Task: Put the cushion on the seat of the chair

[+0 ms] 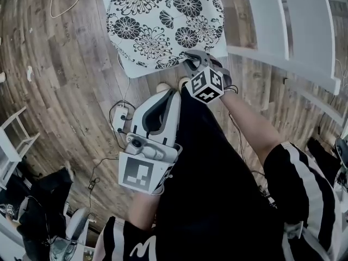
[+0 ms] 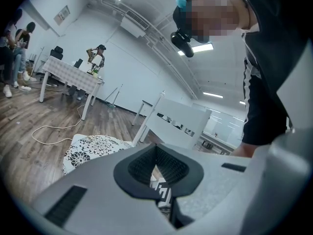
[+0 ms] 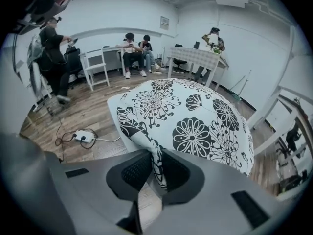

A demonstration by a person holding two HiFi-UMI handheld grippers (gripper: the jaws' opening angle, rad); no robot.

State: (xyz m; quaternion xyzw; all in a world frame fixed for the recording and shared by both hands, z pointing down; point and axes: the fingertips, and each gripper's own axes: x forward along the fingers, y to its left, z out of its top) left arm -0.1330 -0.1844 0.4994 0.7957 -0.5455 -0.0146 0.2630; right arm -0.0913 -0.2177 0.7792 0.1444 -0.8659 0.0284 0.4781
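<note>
A power strip [image 1: 120,118] and its cables lie on the wooden floor [image 1: 65,64] at left, where there is open room. The left tongs [image 1: 173,94] are closed on nothing, near the person's body. The cushion [image 1: 163,20] lies flat on the white chair seat [image 1: 133,67], one corner pointing toward the person; the right tongs [image 3: 154,156] pinch that corner. A white slatted frame [image 1: 288,26] stands close on the right.

No legible text; wall sign [image 3: 164,22] seemingly blurred.
</note>
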